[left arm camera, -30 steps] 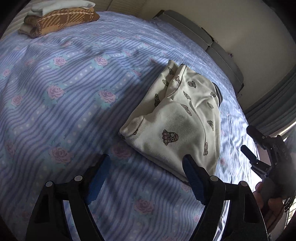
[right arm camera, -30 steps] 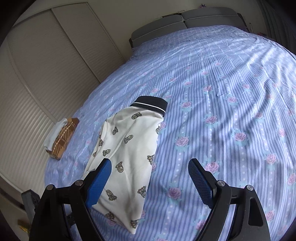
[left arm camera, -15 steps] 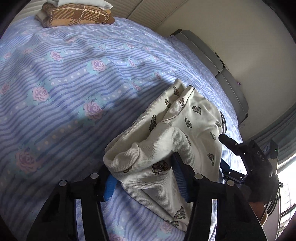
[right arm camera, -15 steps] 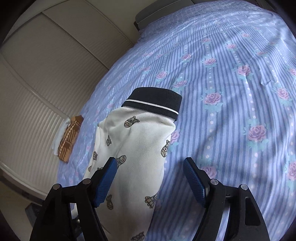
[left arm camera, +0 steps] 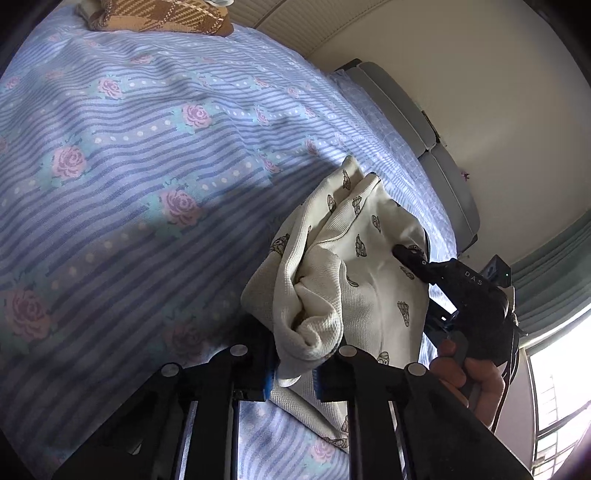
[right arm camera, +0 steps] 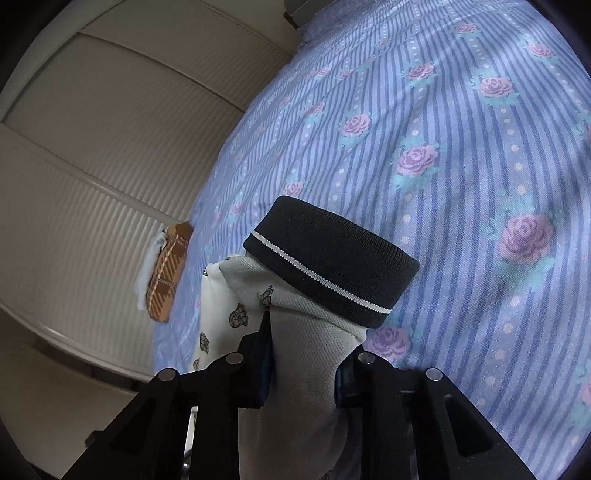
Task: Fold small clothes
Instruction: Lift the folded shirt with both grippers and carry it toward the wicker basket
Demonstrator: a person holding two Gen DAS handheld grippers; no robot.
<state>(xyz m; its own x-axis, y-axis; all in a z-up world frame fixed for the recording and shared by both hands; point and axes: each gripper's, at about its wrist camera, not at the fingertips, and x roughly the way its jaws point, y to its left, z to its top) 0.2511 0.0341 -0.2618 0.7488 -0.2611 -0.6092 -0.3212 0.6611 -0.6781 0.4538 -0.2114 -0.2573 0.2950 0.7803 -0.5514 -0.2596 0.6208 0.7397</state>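
Observation:
A small cream garment with a little bear print lies on the blue striped rose bedsheet. It has a dark navy ribbed band with a white stripe. My left gripper is shut on a bunched cream corner and lifts it. My right gripper is shut on the cloth just below the navy band, and it also shows in the left wrist view, with the person's hand around it.
A folded stack with a brown plaid piece on top lies at the far edge of the bed; it also shows in the right wrist view. A grey headboard and cream wardrobe doors border the bed.
Both grippers moved in onto the garment and closed from wide open. The cloth is now bunched and raised off the sheet at both ends.

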